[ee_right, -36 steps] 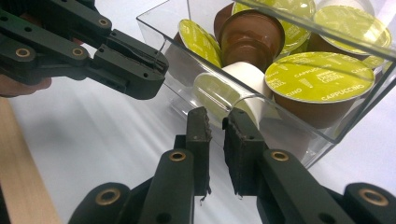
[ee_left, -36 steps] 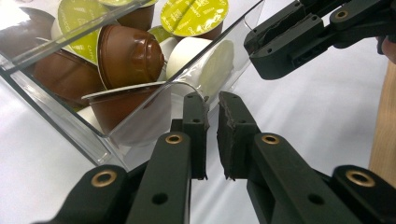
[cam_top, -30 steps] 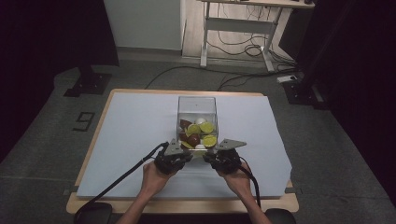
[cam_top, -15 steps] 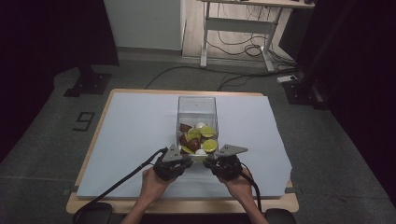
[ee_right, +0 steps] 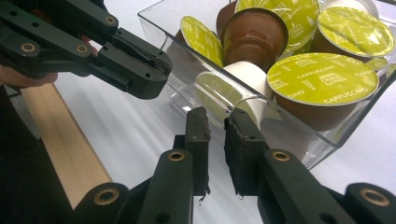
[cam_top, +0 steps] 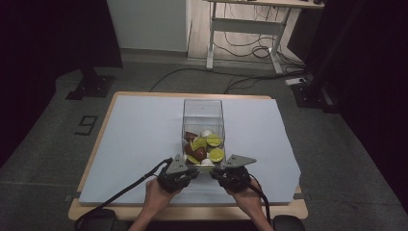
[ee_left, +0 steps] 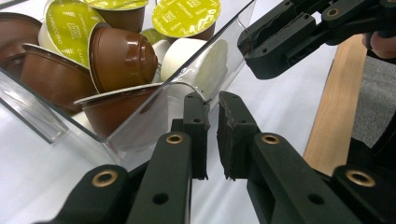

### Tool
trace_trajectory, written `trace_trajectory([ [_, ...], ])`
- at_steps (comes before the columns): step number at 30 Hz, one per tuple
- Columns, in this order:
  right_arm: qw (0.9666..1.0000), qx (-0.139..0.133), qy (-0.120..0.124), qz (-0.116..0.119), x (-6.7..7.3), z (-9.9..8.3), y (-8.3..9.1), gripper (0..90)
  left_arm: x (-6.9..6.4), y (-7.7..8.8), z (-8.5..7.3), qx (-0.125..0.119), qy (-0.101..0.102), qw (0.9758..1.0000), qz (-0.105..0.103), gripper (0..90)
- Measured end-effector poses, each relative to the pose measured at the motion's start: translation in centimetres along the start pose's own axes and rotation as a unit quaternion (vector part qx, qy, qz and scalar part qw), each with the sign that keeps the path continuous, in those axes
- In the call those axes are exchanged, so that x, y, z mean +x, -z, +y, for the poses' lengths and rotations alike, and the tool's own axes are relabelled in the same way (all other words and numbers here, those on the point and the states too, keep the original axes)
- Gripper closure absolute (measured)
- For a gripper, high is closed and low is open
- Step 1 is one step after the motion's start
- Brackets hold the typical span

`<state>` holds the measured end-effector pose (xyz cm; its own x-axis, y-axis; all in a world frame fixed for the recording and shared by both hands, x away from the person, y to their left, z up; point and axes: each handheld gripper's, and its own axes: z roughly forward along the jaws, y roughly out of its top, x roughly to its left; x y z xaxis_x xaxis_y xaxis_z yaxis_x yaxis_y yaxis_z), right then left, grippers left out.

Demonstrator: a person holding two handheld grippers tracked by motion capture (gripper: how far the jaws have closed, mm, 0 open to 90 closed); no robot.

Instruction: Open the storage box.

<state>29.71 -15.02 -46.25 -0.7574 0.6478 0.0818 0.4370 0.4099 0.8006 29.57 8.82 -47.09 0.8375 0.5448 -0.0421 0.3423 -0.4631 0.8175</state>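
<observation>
Clear box (cam_top: 203,115) of coffee pods (cam_top: 206,147), tilted at the table's (cam_top: 120,139) near edge: left gripper (ee_left: 212,100) and right gripper (ee_right: 219,116) each pinched its near rim, jaws nearly closed; pods remained inside, emptying seemingly undone.

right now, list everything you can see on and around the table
clear plastic box: one, see-through, tipped toward the person at the table's near middle
coffee capsules: a pile, brown, white and lime-lidded, in the box's near end; exact count hidden
white sheet: one, covers the tabletop
wooden table: one, light wood, edge shows around the sheet
desk frame: one, pale, on the floor behind, cables beneath
left gripper: black, fingers shut on the box's near edge
right gripper: black, fingers shut on the same edge
hands: two, at the near table edge
</observation>
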Motion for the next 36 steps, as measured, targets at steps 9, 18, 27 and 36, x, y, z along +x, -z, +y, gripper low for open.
trace_trajectory([
  [9, 0.9999, 0.012, 0.008, 0.003, 1.0, -0.4, 0.2, 78.9, -0.8, 0.4, -0.6, 0.007, -0.007, 1.0, 0.001, 80.9],
  [18, 0.9998, 0.015, 0.008, 0.01, 0.9, -0.6, 0.3, 80.1, -0.9, 0.4, -0.8, 0.009, -0.011, 0.9999, 0.002, 80.9],
  [27, 0.9996, 0.019, 0.002, 0.018, 0.3, -1.3, 1.1, 78.4, -0.7, 1.1, -1.8, 0.011, -0.004, 0.9999, -0.002, 79.5],
  [36, 0.9997, 0.02, 0.003, 0.013, -0.1, -1.3, 1.5, 76.4, -0.1, 2.2, -2.2, 0.009, 0.001, 1.0, 0.003, 77.3],
])
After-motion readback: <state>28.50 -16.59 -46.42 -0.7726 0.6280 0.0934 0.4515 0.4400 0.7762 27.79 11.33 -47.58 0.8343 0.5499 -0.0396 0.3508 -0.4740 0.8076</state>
